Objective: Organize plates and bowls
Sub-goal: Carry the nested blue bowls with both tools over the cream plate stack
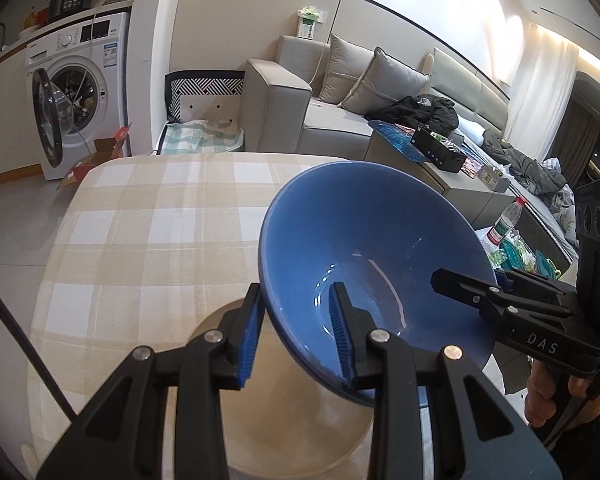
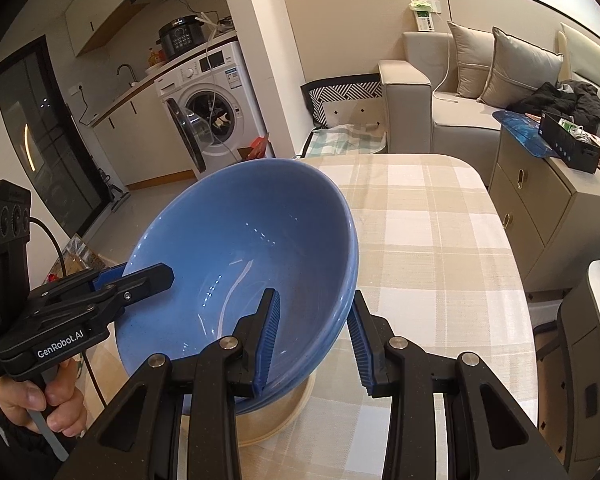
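A large blue bowl sits on a beige plate on the checked tablecloth. In the right wrist view the bowl looks like stacked blue bowls on that plate. My left gripper straddles the bowl's left rim, one finger inside and one outside, jaws apart with a gap to the rim. My right gripper straddles the opposite rim the same way, jaws apart. Each gripper shows in the other's view, the left and the right.
The table has a checked cloth and rounded corners. A water bottle and green containers stand beyond its right edge. A cabinet, a sofa and a washing machine lie behind.
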The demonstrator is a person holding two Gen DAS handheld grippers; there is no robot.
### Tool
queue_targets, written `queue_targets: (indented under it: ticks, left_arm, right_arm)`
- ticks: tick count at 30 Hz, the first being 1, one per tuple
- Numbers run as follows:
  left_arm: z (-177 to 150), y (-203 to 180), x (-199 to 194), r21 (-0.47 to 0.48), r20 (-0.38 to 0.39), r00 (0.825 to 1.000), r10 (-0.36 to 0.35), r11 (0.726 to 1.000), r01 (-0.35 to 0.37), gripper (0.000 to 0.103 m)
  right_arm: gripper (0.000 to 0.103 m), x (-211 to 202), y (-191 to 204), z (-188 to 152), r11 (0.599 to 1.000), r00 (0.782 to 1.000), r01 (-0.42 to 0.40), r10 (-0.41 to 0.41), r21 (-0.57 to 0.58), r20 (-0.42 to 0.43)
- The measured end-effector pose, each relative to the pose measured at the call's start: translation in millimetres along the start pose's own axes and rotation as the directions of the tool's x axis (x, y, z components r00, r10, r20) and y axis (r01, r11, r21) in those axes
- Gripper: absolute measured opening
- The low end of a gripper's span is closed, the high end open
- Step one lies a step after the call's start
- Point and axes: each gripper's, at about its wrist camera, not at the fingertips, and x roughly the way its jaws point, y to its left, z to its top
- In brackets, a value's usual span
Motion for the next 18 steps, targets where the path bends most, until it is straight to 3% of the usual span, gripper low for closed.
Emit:
queue_targets:
  ticks: [18]
  left_arm:
    - [-20.8, 24.4, -18.4, -0.034, 0.003, 0.999, 0.045, 0.998, -0.045, 0.032]
  right_arm:
    - [0.035, 17.5, 25.2, -11.4, 0.998, 0.998, -0.056, 0.055, -0.031, -0.036]
